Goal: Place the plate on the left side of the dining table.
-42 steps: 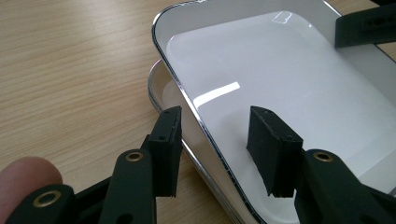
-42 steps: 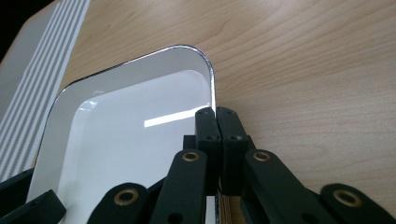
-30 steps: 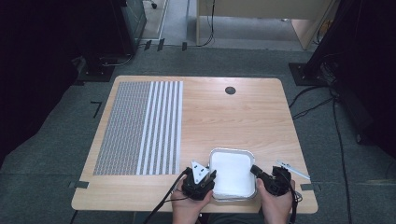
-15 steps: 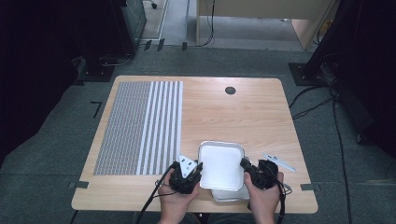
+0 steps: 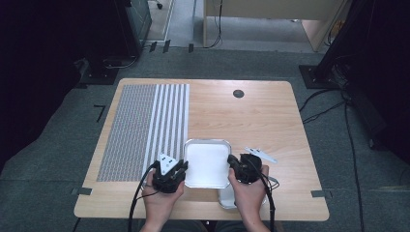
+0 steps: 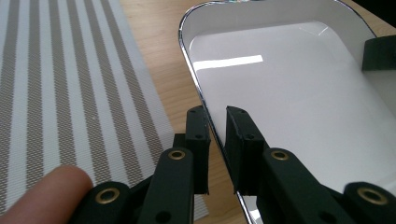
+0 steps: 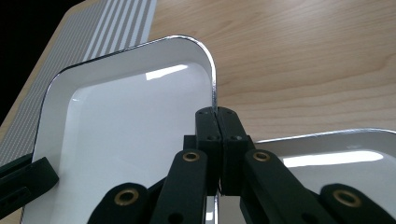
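Glossy white tray [image 5: 208,163], chrome rim

Count at this moment: two white trays. One tray [image 5: 208,162] sat beside the striped placemat [image 5: 145,130], on its right; a second tray [image 5: 227,197] lay partly under the first one's near right corner. One striped placemat. One wooden table [image 5: 261,116]. One dark round grommet [image 5: 238,94], far right of the placemat. Two grippers: left gripper [image 5: 170,170], right gripper [image 5: 244,166]. Two hands.
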### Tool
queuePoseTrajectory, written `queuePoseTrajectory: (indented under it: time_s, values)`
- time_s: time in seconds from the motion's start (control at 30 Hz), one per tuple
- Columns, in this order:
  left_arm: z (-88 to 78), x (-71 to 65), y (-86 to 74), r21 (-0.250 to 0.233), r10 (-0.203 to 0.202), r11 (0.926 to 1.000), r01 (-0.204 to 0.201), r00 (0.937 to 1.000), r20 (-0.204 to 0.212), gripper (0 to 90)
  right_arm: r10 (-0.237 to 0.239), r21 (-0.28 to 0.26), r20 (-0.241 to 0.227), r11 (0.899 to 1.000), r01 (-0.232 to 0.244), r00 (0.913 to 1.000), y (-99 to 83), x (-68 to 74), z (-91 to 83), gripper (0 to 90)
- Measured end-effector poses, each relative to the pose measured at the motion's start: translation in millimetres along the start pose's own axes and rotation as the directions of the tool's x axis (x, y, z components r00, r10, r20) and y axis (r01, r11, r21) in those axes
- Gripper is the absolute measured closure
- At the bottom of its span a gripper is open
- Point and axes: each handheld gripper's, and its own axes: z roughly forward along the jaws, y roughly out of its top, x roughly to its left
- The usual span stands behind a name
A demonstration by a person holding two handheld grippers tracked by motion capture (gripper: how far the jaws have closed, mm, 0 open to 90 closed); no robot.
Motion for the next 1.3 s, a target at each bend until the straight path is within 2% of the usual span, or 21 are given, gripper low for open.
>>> queuePoseTrajectory:
  time_s: [0.07, 0.1, 0.17, 0.3, 0.37, 0.4, 0.43, 0.5, 0.53, 0.6, 0.63, 0.67, 0.77, 0.8, 0.87, 0.97, 1.07, 1.17, 1.23, 1.27, 1.3]
  values:
    - [-3.4, 10.1, 2.6, -0.008, -0.009, 0.9999, 0.009, 0.9999, -0.004, 80.7, -0.005, 0.000, -0.009, 1.000, 0.005, 0.9999, 3.0, 11.9, 6.2, 90.0]
    - [-3.4, 10.1, 2.6, -0.008, -0.009, 0.9999, 0.009, 0.9999, -0.004, 80.8, -0.005, 0.000, -0.009, 1.000, 0.005, 0.9999, 3.0, 11.9, 6.2, 90.0]
    - [-6.4, 22.6, 5.8, -0.013, -0.026, 0.9996, 0.026, 0.9996, -0.008, 81.1, -0.015, 0.001, -0.016, 1.000, 0.015, 0.9998, 5.1, 21.0, 11.6, 90.0]
    - [-7.8, 34.3, 8.7, -0.018, -0.035, 0.9993, 0.034, 0.9993, -0.013, 81.5, -0.015, 0.008, -0.025, 1.000, 0.015, 0.9996, 7.4, 31.4, 19.0, 90.0]
    - [-8.9, 45.7, 11.6, -0.024, -0.042, 0.9988, 0.042, 0.9989, -0.020, 81.9, -0.017, 0.014, -0.032, 1.000, 0.018, 0.9993, 9.9, 40.6, 26.5, 90.0]
    - [-8.9, 45.7, 11.6, -0.024, -0.042, 0.9988, 0.042, 0.9989, -0.020, 82.0, -0.017, 0.014, -0.032, 1.000, 0.018, 0.9993, 9.9, 40.6, 26.5, 90.0]
    - [-9.7, 55.0, 14.0, -0.032, -0.038, 0.9988, 0.037, 0.9990, -0.022, 82.0, -0.022, 0.013, -0.040, 1.000, 0.022, 0.9990, 12.2, 47.4, 32.3, 90.0]
    - [-9.8, 59.8, 15.2, -0.038, -0.039, 0.9986, 0.038, 0.9989, -0.025, 82.0, -0.018, 0.016, -0.044, 1.000, 0.018, 0.9989, 13.5, 51.2, 35.2, 90.0]
    - [-10.0, 69.8, 17.4, -0.045, -0.044, 0.9981, 0.042, 0.9986, -0.028, 82.3, -0.024, 0.017, -0.054, 1.000, 0.025, 0.9982, 16.2, 59.2, 42.6, 90.0]
    - [-9.8, 80.3, 19.5, -0.045, -0.054, 0.9976, 0.053, 0.9979, -0.035, 82.6, -0.021, 0.025, -0.058, 0.999, 0.022, 0.9981, 18.0, 66.0, 48.6, 90.0]
    - [-9.8, 80.3, 19.5, -0.045, -0.054, 0.9976, 0.053, 0.9979, -0.035, 82.8, -0.024, 0.027, -0.059, 0.999, 0.025, 0.9980, 19.2, 71.0, 53.1, 90.0]
    - [-9.4, 89.6, 20.9, -0.045, -0.069, 0.9968, 0.067, 0.9969, -0.039, 82.9, -0.029, 0.028, -0.059, 0.999, 0.031, 0.9978, 20.0, 74.7, 56.6, 90.0]
    - [-9.4, 98.7, 22.1, -0.049, -0.083, 0.9955, 0.082, 0.9961, -0.031, 83.1, -0.036, 0.031, -0.058, 0.999, 0.038, 0.9977, 21.3, 81.4, 62.5, 90.0]
    - [-9.4, 109.3, 23.7, -0.048, -0.104, 0.9935, 0.103, 0.9943, -0.024, 83.2, -0.031, 0.038, -0.061, 0.999, 0.033, 0.9976, 23.1, 88.6, 68.7, 90.0]
    - [-10.0, 119.7, 25.9, -0.052, -0.120, 0.9916, 0.118, 0.9924, -0.028, 83.7, -0.031, 0.044, -0.065, 0.998, 0.033, 0.9974, 24.7, 95.2, 75.4, 90.0]
    - [-10.0, 127.1, 27.6, -0.053, -0.131, 0.9902, 0.129, 0.9908, -0.035, 84.4, -0.026, 0.050, -0.071, 0.998, 0.030, 0.9971, 26.8, 106.0, 85.2, 90.0]
    - [-8.5, 144.8, 30.8, -0.062, -0.140, 0.9888, 0.136, 0.9874, -0.074, 85.1, -0.023, 0.059, -0.085, 0.998, 0.028, 0.9961, 28.3, 116.6, 97.9, 90.0]
    - [-7.0, 152.3, 32.3, -0.065, -0.142, 0.9885, 0.137, 0.9857, -0.090, 85.6, -0.020, 0.067, -0.090, 0.997, 0.026, 0.9957, 28.7, 122.7, 106.7, 89.9]
    - [-4.6, 161.6, 34.2, -0.067, -0.149, 0.9875, 0.142, 0.9835, -0.103, 86.1, -0.014, 0.074, -0.096, 0.997, 0.022, 0.9952, 29.5, 128.9, 115.8, 89.9]
    - [-0.7, 172.3, 36.8, -0.058, -0.158, 0.9867, 0.152, 0.9807, -0.116, 86.6, -0.016, 0.076, -0.101, 0.997, 0.024, 0.9947, 30.7, 134.1, 123.7, 89.9]
    - [-0.7, 172.3, 36.8, -0.058, -0.158, 0.9867, 0.152, 0.9807, -0.116, 86.9, -0.016, 0.076, -0.101, 0.997, 0.024, 0.9947, 30.7, 134.1, 123.7, 89.9]
